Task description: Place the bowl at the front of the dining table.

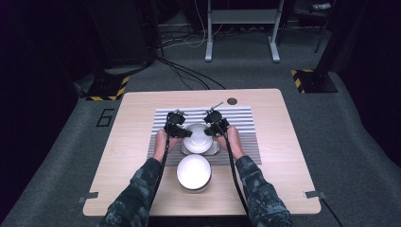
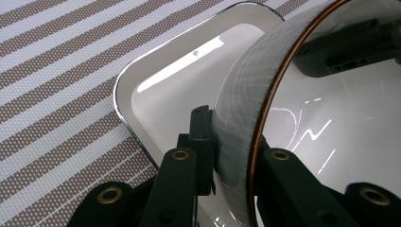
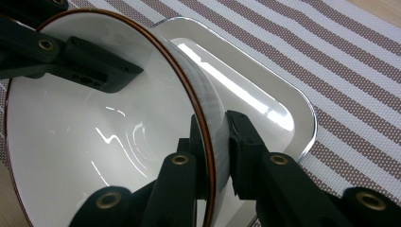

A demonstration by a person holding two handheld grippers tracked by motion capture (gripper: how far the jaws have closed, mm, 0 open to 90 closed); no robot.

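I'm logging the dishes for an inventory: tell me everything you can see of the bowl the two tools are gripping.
The held bowl is round, glossy white inside, with a thin brown rim line and a greyish outer wall. The left tool and right tool each clamp its rim from opposite sides, one jaw inside and one outside. It sits over a shiny square white dish on the striped mat; whether it touches the dish is unclear.

Overhead looks down; gripper views close — sharing bowl (image 2: 331, 132).

white bowl (image 2: 331, 132) cut off by the right and bottom edges, square dish (image 2: 175, 80) largely hidden behind the bowl, dish barely visible beneath the bowl from above, striped mat (image 3: 340, 42) cropped beyond the dish
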